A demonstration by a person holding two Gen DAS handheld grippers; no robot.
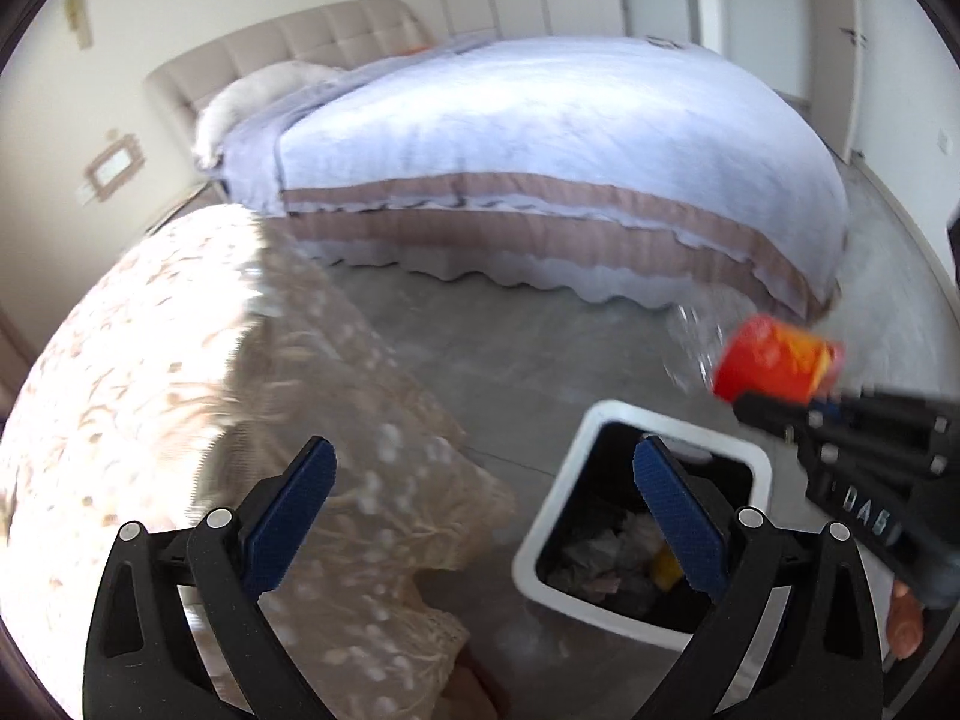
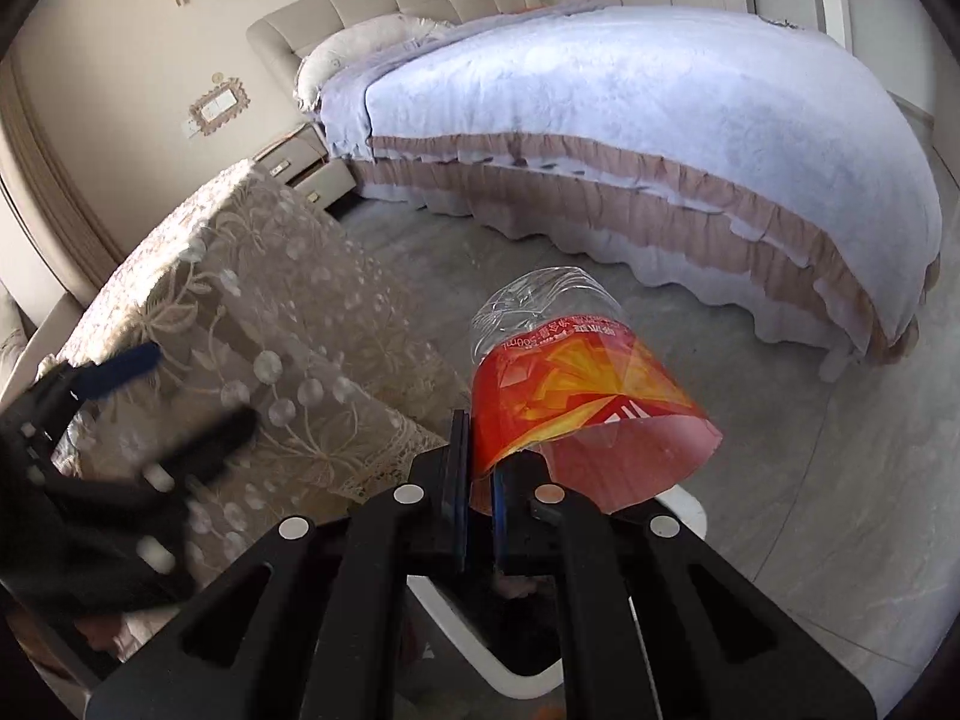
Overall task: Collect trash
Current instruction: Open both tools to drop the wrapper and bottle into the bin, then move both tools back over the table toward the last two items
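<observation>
We see a clear plastic bottle (image 2: 576,384) with a loose red and orange label, held in the air above the floor (image 2: 780,480). The right claw (image 2: 477,480) pinches it by the label's edge, pads pressed together, and tilts downward from the lower right of the left wrist view. Just below the bottle stands a white-rimmed bin (image 1: 600,420) with a black liner, holding crumpled paper and a yellow scrap. Our left claw (image 1: 483,516) points steeply down over the bin's near side, its blue pads (image 1: 678,516) spread wide with nothing between them. Left of the bin, lace cloth (image 1: 180,360) drapes over the tabletop's corner. Beyond lies a bed (image 1: 540,138) with a pale cover.
</observation>
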